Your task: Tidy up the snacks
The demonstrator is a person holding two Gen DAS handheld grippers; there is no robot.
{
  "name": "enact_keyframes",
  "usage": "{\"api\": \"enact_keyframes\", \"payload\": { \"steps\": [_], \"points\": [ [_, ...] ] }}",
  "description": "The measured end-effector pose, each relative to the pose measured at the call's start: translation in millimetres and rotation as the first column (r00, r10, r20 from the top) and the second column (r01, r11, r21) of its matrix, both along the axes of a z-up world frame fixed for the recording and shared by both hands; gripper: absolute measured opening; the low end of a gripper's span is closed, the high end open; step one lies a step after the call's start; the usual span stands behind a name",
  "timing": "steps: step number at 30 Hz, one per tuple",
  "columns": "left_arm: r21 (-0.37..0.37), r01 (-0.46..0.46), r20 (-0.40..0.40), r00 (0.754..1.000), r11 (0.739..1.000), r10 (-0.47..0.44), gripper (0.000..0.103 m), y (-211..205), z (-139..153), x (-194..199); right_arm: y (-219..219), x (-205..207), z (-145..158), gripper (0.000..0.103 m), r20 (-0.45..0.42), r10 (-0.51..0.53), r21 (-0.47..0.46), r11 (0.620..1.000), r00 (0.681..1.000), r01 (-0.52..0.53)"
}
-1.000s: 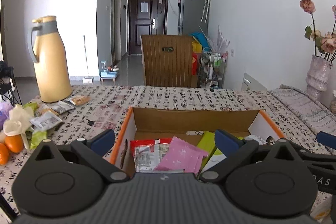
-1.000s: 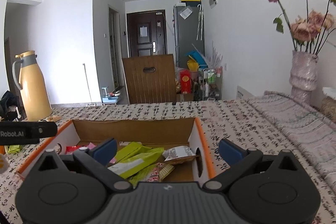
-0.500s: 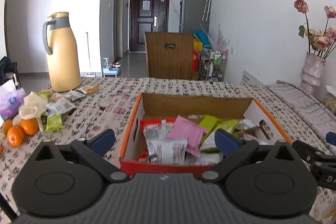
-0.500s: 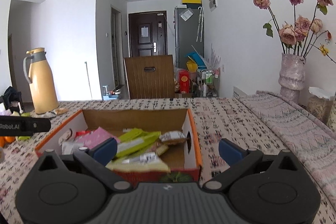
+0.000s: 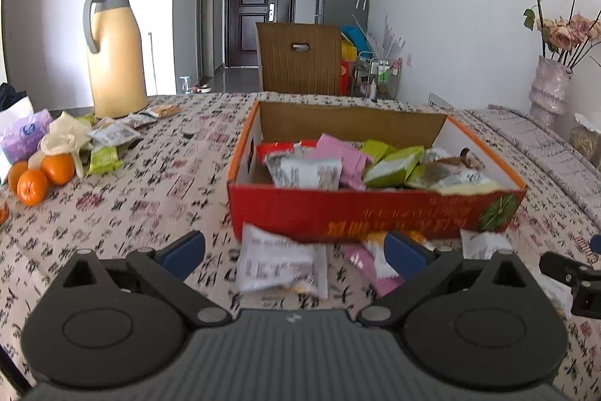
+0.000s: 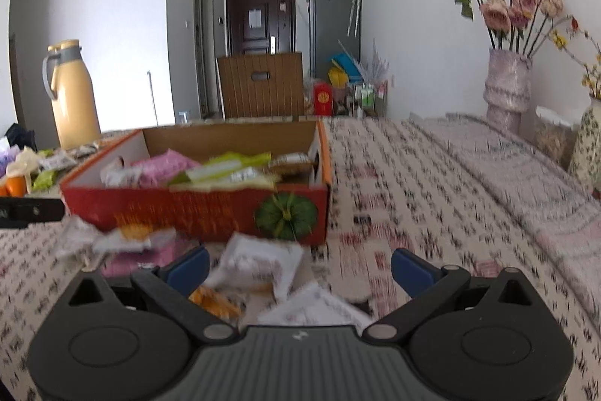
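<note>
snack packet white, flat on table by box near wall | dead ahead of left gripper, long axis crosswise | left nearer | both grippers wide open, empty; right gripper

Left black two-finger gripper with blue pads: level, facing far, jaws spread wide, nothing between them. Right black two-finger gripper with blue pads: same level pose, jaws spread wide, empty. Both held low, side by side.

Left gripper gapes over a white packet before the snack-filled box; oranges lie left.
</note>
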State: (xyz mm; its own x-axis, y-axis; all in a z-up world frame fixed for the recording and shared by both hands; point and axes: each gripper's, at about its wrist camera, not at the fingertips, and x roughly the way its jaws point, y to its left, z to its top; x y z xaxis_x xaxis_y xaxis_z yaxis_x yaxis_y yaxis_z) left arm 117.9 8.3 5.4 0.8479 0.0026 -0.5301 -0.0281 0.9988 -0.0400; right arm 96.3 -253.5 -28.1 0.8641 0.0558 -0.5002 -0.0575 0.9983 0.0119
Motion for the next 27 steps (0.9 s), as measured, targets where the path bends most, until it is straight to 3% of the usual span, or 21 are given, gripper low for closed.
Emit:
{"api": "enact_keyframes", "payload": {
  "steps": [9, 21, 27],
  "points": [
    [0.004, -0.015, -0.057, 0.998, 1.0, 0.015, 0.103, 12, -39, -1, -14, -8, -27, 0.103, -0.091, -0.032, -0.028, 0.999, 0.995, 0.029],
    [-0.015, -0.004, -0.06, 0.998, 1.0, 0.003, 0.103, 11, -46, 2, -11, 24, -39, 0.103, -0.188, -0.001, -0.136, 0.99, 0.982, -0.025],
    [-0.017, -0.01, -0.061, 0.998, 1.0, 0.009, 0.103, 11, -46, 2, -20, 41, -40, 0.102, -0.228, 0.024, -0.055, 0.998, 0.973, -0.038]
  ]
}}
